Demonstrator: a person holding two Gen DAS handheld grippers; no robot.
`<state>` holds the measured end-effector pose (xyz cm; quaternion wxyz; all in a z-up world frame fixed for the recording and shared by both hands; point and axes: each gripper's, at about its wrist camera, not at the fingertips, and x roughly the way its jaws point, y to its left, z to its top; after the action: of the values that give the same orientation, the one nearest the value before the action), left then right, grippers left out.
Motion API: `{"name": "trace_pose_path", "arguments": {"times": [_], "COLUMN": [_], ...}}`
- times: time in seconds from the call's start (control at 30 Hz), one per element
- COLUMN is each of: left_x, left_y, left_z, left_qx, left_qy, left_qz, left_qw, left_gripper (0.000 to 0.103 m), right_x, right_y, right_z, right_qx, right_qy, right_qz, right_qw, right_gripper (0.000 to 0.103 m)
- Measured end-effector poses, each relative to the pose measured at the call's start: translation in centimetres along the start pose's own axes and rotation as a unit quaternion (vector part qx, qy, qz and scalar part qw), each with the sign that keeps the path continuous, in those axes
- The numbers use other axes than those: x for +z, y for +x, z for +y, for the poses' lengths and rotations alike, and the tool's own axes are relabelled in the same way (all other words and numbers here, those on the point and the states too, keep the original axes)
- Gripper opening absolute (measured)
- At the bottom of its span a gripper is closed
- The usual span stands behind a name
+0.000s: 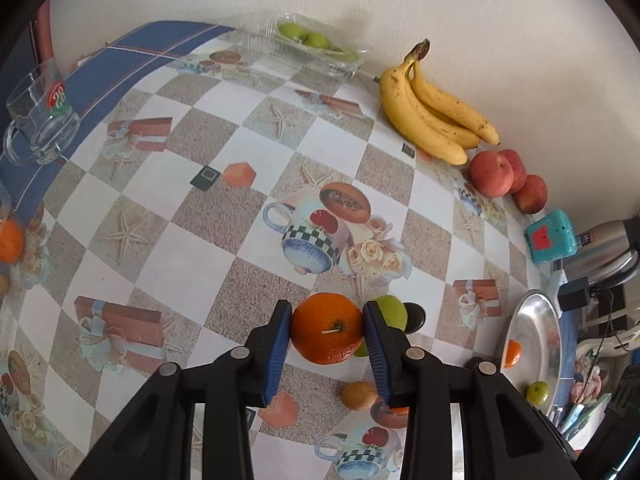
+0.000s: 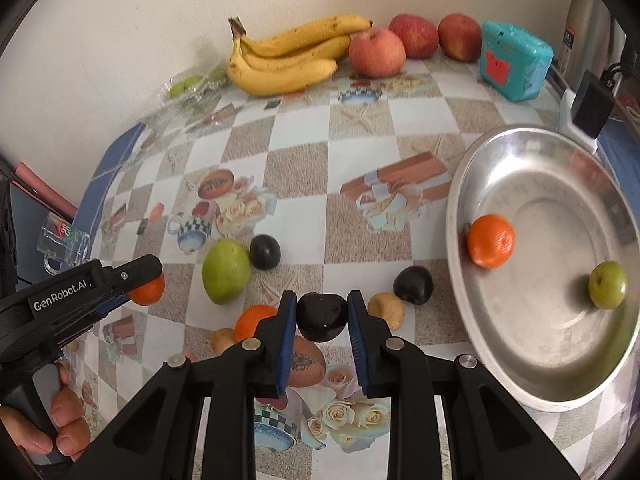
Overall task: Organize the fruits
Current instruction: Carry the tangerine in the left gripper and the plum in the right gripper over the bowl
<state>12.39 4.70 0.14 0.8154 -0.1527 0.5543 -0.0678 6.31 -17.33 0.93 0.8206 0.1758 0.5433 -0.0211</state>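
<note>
My left gripper (image 1: 326, 330) is shut on an orange (image 1: 327, 329), lifted a little off the table; the same orange (image 2: 149, 289) shows at its tip in the right wrist view. My right gripper (image 2: 322, 316) is shut on a dark plum (image 2: 322, 317). The steel bowl (image 2: 460, 184) at the right holds an orange (image 2: 490, 246) and a small green fruit (image 2: 607, 285). Loose on the table lie a green pear (image 2: 225, 270), two dark plums (image 2: 265, 252) (image 2: 413, 285), another orange (image 2: 252, 320) and two small brown fruits (image 2: 387, 310) (image 2: 222, 339).
Bananas (image 2: 288, 56), three red apples (image 2: 377, 52) and a teal box (image 2: 514, 60) line the wall. A clear plastic tray (image 1: 308, 46) holds green fruits. A glass mug (image 1: 40, 116) stands at the table's left edge. A person's hand (image 2: 60, 420) holds the left gripper.
</note>
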Motion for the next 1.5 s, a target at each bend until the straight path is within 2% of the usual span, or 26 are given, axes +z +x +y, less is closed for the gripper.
{"name": "trace_pose_path", "arguments": {"times": [0.3, 0.63, 0.87, 1.03, 1.27, 1.5], "left_x": [-0.7, -3.9, -7.6, -10.1, -11.9, -12.9], "left_y": [-1.1, 0.1, 0.9, 1.6, 3.0, 4.2], "left_z": [-3.0, -10.3, -16.9, -20.4, -22.6, -23.6], "left_qx": [-0.005, -0.021, -0.051, -0.06, -0.062, -0.061], "left_qy": [0.025, 0.101, 0.183, 0.236, 0.28, 0.306], "left_qz": [-0.013, 0.011, 0.022, 0.021, 0.011, 0.001], "left_qw": [0.9996, 0.9946, 0.9815, 0.9697, 0.9579, 0.95], "left_gripper": [0.039, 0.039, 0.039, 0.039, 0.039, 0.039], "right_x": [0.4, 0.4, 0.1, -0.1, -0.4, -0.7], "right_y": [-1.0, -3.3, -5.9, -7.2, -8.7, -8.0], "right_z": [-2.5, -10.4, -15.2, -16.4, -17.1, -17.8], "right_qx": [-0.016, -0.063, -0.083, -0.091, -0.08, -0.069], "right_qy": [0.031, 0.113, 0.151, 0.152, 0.156, 0.171], "right_qz": [-0.006, -0.015, -0.037, -0.048, -0.061, -0.049], "right_qw": [0.999, 0.991, 0.984, 0.983, 0.983, 0.982], "right_gripper": [0.026, 0.026, 0.026, 0.026, 0.027, 0.027]}}
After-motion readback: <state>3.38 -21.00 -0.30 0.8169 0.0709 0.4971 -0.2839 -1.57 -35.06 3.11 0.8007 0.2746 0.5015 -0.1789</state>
